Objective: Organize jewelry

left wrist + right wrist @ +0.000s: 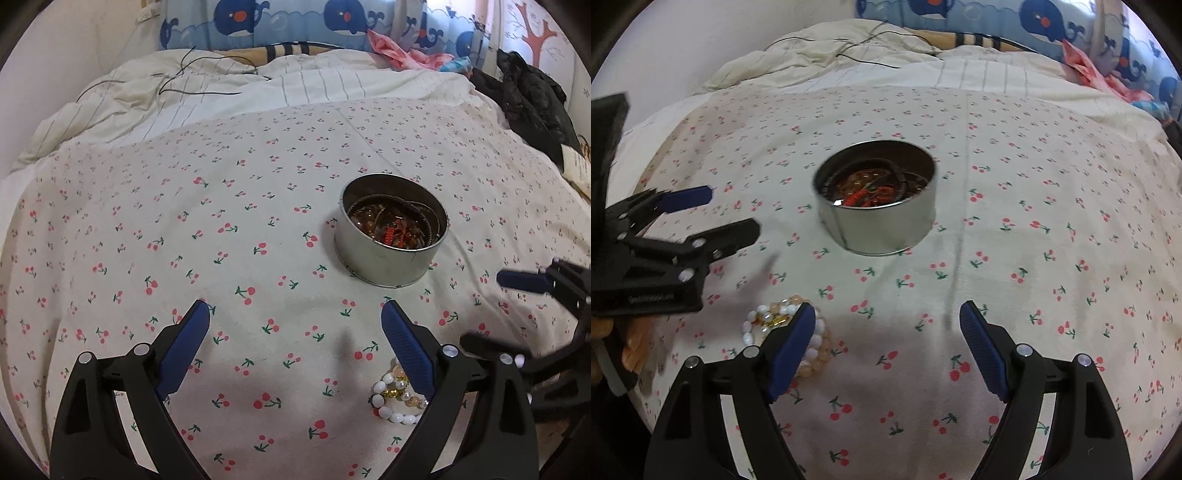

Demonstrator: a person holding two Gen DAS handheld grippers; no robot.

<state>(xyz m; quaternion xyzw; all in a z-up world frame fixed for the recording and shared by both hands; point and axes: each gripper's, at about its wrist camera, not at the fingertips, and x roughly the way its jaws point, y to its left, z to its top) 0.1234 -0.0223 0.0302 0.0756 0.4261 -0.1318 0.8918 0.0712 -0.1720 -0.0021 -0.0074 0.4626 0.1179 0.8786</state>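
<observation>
1. Left wrist view: the bead bracelets (pixel 395 397) lie on the cherry-print sheet (pixel 258 229), and the inner finger of the left gripper (pixel 295 317) covers their right part, so how many strands there are is hard to tell.
2. Its fingers (pixel 184 347) stand wide apart with only bare sheet between the tips.
3. The right gripper (pixel 524 282) comes in from the right edge, blurred and cut off by the frame; one blue pad shows, the rest is dark.
4. The round metal tin (pixel 391 245) sits open beyond the fingers, well apart from the bracelets, holding a tangle of amber beads, dark bangles and something red; single pieces do not separate out.
5. There is plenty of flat sheet to the left of the tin; farther back lies a rumpled striped duvet (pixel 221 92) with a thin black cable (pixel 184 79) on it, and dark clothing (pixel 532 99) piled at the right edge.
6. Right wrist view: the bracelets (pixel 768 317) lie at the lower left, partly under this gripper's left finger; white oval beads and peach round ones show, with a gold bit among them.
7. The right gripper (pixel 888 319) has its fingers spread wide, with nothing between them.
8. The left gripper (pixel 731 212) enters from the left, blurred, fingers apart, above the sheet near the bracelets.
9. The tin (pixel 879 229) stands straight ahead, its red cord and dark rings visible inside.
10. Open sheet runs to the right of the tin toward the bed's edge.
</observation>
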